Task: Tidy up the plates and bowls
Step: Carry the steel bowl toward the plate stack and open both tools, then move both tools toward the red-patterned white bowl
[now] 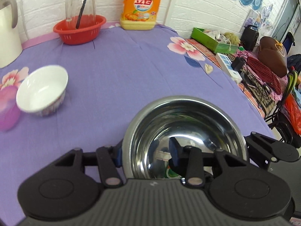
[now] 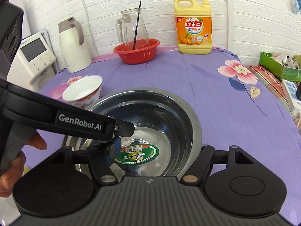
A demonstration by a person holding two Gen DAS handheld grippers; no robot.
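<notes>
Steel bowl (image 1: 185,137) sits low centre in both views, above the purple cloth (image 1: 116,79), its rim pinched on two sides. Left gripper (image 1: 146,154) clamps the near-left rim, one pad outside, one inside the bowl. Right gripper (image 2: 156,154) has one pad (image 2: 113,150) inside the rim at lower left; its other finger lies beyond the right rim, so contact there cannot be confirmed. White bowl (image 1: 42,90) stands tilted at mid left against a pink cup (image 1: 8,109). Judgement: the steel bowl is being carried. Recommended: keep both grips level and matched, avoid twisting the rim, approach the white bowl squarely, lower gently before release.
</notes>
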